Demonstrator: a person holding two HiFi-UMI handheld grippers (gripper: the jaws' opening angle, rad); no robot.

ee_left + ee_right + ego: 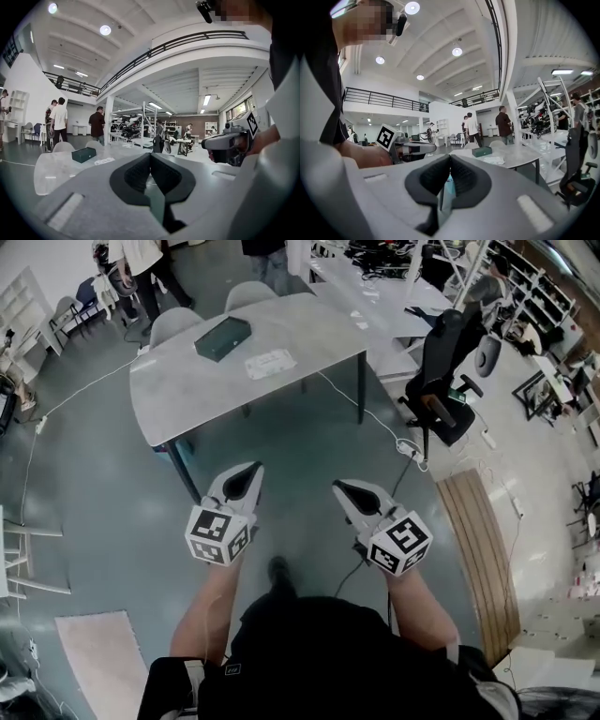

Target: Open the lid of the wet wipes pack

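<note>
On the grey table (187, 390) well ahead of both grippers, the white wet wipes pack (270, 364) lies flat beside a dark green box (223, 337), long axis roughly left-right, seemingly slightly nearer the left gripper (251, 472) than the right gripper (342, 489), both pressed together and empty.

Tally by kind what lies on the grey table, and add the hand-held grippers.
Dark green box: 1
Flat white pack: 1
Hand-held grippers, left and right: 2
Total: 4
</note>
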